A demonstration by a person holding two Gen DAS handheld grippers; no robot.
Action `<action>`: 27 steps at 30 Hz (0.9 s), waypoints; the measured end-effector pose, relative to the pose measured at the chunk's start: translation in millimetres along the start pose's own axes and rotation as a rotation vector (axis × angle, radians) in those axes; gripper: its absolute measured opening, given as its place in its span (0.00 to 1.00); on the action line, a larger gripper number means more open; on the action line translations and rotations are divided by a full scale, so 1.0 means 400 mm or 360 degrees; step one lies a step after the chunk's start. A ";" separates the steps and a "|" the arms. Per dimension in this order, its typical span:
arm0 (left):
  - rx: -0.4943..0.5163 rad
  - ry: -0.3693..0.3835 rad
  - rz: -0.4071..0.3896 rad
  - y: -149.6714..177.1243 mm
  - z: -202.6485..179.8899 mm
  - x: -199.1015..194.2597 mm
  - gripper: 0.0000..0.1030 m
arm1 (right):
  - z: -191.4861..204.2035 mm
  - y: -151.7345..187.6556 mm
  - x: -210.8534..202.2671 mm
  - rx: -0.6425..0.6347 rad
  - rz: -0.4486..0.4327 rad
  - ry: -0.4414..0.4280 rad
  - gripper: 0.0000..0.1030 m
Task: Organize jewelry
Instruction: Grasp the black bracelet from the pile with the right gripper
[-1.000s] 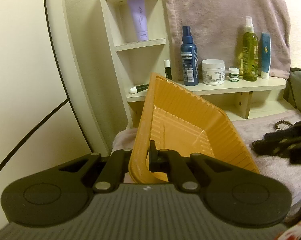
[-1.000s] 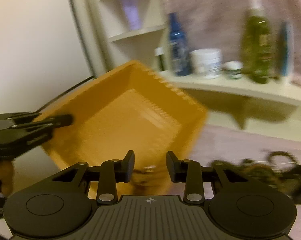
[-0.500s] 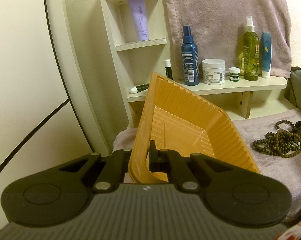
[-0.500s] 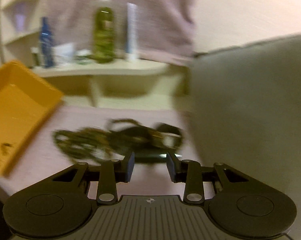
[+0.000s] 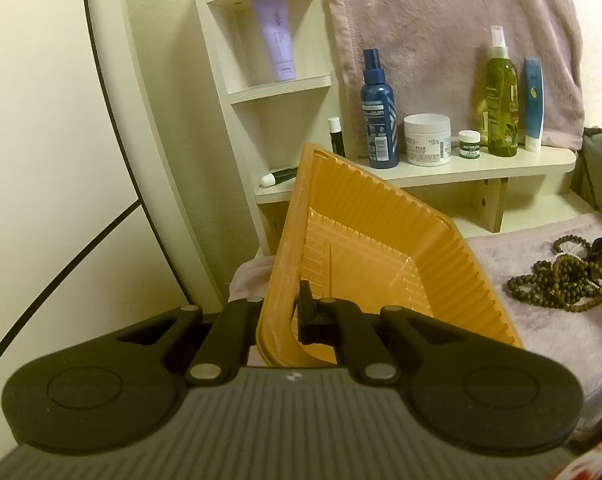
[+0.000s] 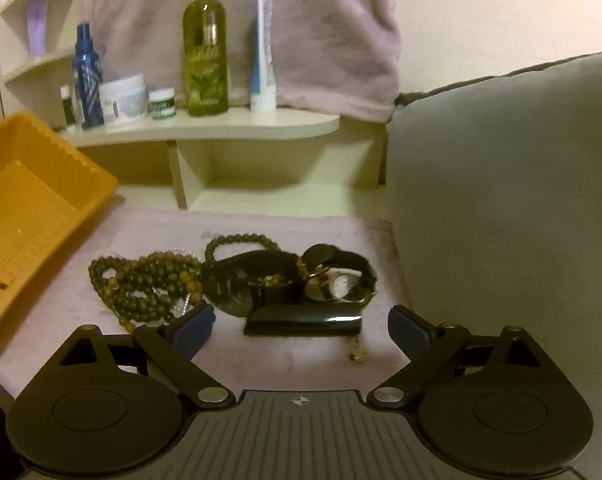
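My left gripper (image 5: 285, 316) is shut on the near rim of an orange ribbed tray (image 5: 381, 264), which it holds tilted above the pink cloth. Further right in the left wrist view, brown bead strands (image 5: 557, 284) lie on the cloth. In the right wrist view the jewelry pile sits just ahead: brown bead strands (image 6: 145, 284), black watches (image 6: 285, 276) and a black bar-shaped piece (image 6: 301, 322). My right gripper (image 6: 301, 326) hovers close over the pile, its jaws opening wide, and nothing is pressed between them. The orange tray (image 6: 29, 208) shows at the left with a small dark item inside.
A cream shelf unit (image 5: 477, 168) behind carries a blue spray bottle (image 5: 379, 116), a white jar (image 5: 427, 140), a green spray bottle (image 5: 501, 108) and tubes. A pink towel (image 5: 441, 32) hangs on the wall. A grey cushion (image 6: 509, 184) rises at the right of the pile.
My right gripper swung from the tray over to the jewelry pile and its jaws spread from narrow to wide. The left gripper and tray stayed still.
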State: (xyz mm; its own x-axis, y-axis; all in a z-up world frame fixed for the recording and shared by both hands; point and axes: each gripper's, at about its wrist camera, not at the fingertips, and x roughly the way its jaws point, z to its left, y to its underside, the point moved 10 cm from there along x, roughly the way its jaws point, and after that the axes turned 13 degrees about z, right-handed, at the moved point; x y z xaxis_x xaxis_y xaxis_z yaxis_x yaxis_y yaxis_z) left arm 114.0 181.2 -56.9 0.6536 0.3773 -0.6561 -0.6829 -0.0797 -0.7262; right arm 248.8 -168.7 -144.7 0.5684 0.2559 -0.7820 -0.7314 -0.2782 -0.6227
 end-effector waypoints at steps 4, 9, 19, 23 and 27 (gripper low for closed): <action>0.0005 0.0000 0.0000 0.000 0.000 0.000 0.04 | 0.008 -0.003 0.033 -0.0035 0.0018 0.0023 0.91; -0.0001 0.0000 0.0002 0.000 0.001 0.001 0.04 | -0.001 -0.001 0.069 -0.0071 0.0037 0.0063 0.90; -0.0005 0.0004 0.0002 0.001 0.004 0.005 0.04 | -0.009 0.007 0.083 -0.0043 0.0061 0.0066 0.74; -0.0007 0.0004 0.0002 0.001 0.004 0.005 0.04 | -0.009 0.008 0.047 -0.0037 0.0023 0.0083 0.74; -0.0007 0.0005 0.0001 0.001 0.004 0.005 0.04 | 0.007 -0.001 -0.008 -0.0044 -0.0015 0.0062 0.74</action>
State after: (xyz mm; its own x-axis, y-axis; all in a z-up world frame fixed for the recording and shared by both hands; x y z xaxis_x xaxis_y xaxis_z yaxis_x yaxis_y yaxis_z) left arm 114.5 183.2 -58.1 0.6543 0.3744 -0.6570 -0.6818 -0.0838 -0.7267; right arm 246.2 -167.0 -141.9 0.5898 0.2228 -0.7762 -0.7155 -0.3017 -0.6302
